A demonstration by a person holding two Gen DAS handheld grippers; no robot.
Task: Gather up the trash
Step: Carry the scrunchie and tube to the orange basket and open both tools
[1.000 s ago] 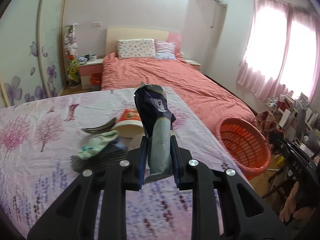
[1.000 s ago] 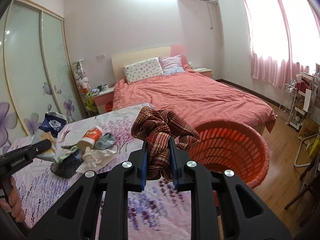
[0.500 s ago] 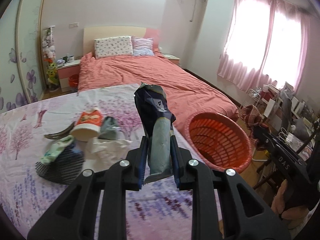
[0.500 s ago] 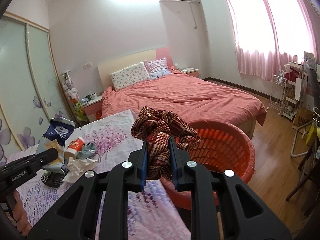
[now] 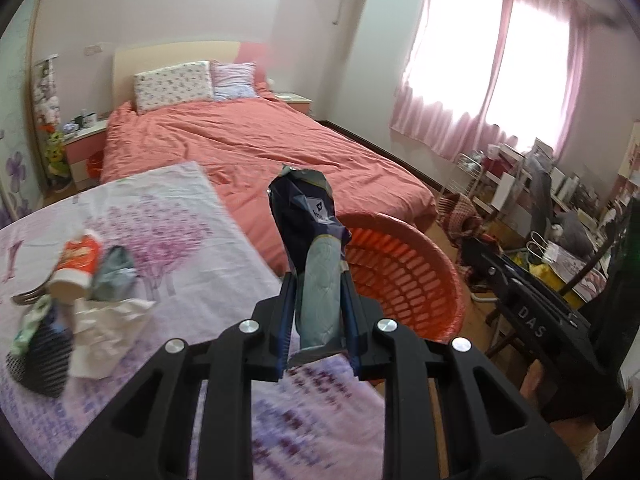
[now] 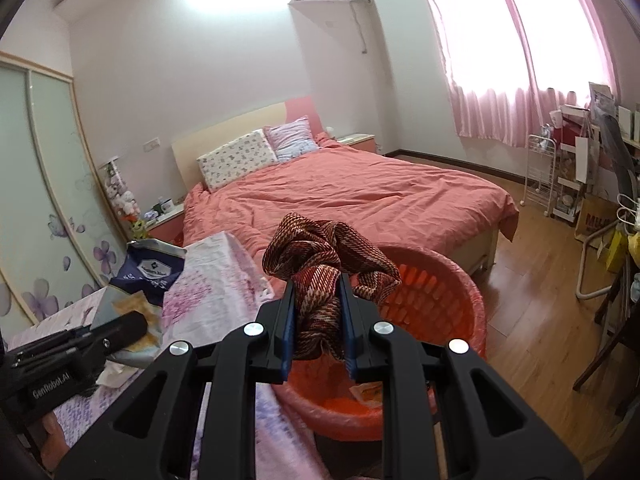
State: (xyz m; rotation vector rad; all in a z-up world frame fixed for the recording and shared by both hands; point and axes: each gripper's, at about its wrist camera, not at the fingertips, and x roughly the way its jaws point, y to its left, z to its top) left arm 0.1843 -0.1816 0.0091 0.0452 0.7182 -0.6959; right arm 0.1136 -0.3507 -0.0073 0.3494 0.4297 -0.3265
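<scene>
A wide bed (image 6: 360, 196) with a rumpled coral cover fills the far half of the room, and nearer the cameras a table (image 5: 192, 248) is draped in a thin cloth printed with lilac trees. Just off the table's edge stands a round orange basket (image 6: 468, 300) of slotted plastic, with a scrap of wrapper already seen on its floor. The carrying step is judged to be in hand: both loads are held near the basket and neither has been dropped. A knitted brown and red cloth (image 6: 320, 264), soft and bunched, is pinched between the closed fingers of the right gripper (image 6: 318, 320), above the near rim of the basket. A dark blue foil packet (image 5: 308, 220), crinkled and glossy with a pale panel low down, is clamped upright in the closed left gripper (image 5: 318, 312), over the table's edge beside the basket. Next, each load is best brought over the basket's mouth and the fingers opened; the limp cloth may snag on the rim. Left on the table are a crumpled white tissue (image 5: 104, 320), a dotted dark sock (image 5: 40, 356) and a tipped red paper cup (image 5: 76, 264).
</scene>
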